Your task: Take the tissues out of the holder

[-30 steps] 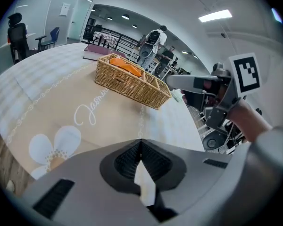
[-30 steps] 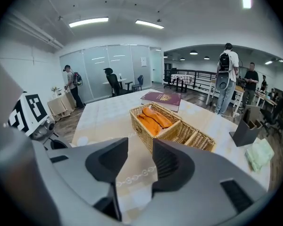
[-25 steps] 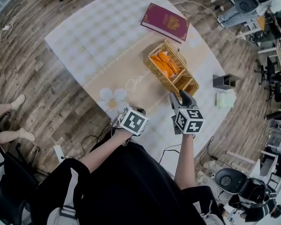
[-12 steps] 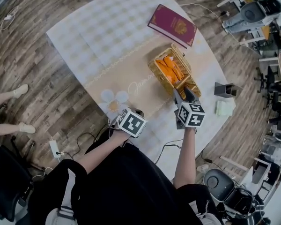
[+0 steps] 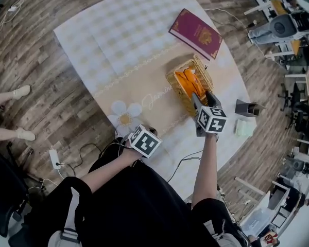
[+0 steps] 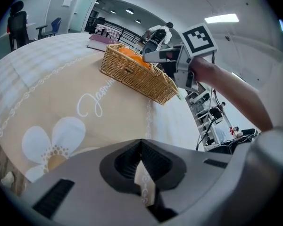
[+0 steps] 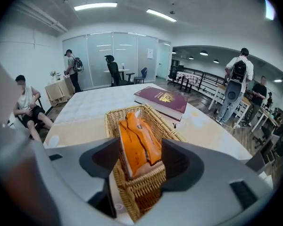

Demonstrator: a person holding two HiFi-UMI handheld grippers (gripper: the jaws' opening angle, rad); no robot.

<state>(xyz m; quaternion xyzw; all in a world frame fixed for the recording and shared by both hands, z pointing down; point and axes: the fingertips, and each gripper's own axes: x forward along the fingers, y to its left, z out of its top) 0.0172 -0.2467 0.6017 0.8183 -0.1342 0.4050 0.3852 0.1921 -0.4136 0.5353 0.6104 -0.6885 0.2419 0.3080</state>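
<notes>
The right gripper (image 7: 140,166) is shown with its jaws wide apart and nothing held; the near end of the basket (image 7: 114,121) is framed between them at the centre of the right gripper view. The tissues (image 7: 137,142), an orange pack, are stood on edge inside the basket, their top raised above the rim. In the head view the same gripper (image 5: 203,98) is placed at the lower end of the basket (image 5: 207,72), right of centre; whether it is touched cannot be told. The left gripper (image 6: 141,171) is shown with its jaws drawn almost together on nothing, only a sliver of cloth seen through them. It is kept low at the table's near edge, well apart from the basket (image 6: 132,76). A red book (image 5: 195,33) is laid on the table (image 5: 113,30) just beyond the basket, toward the upper right. Several risks are judged likely. The wicker wall could be caught along with the pack, since the jaws are spread wider than the basket's end. The light basket could be lifted or dragged, as it is not steadied by the left gripper. It could also be pushed into the book. The glossy wrapper could be let slip if only its top edge is pinched.
</notes>
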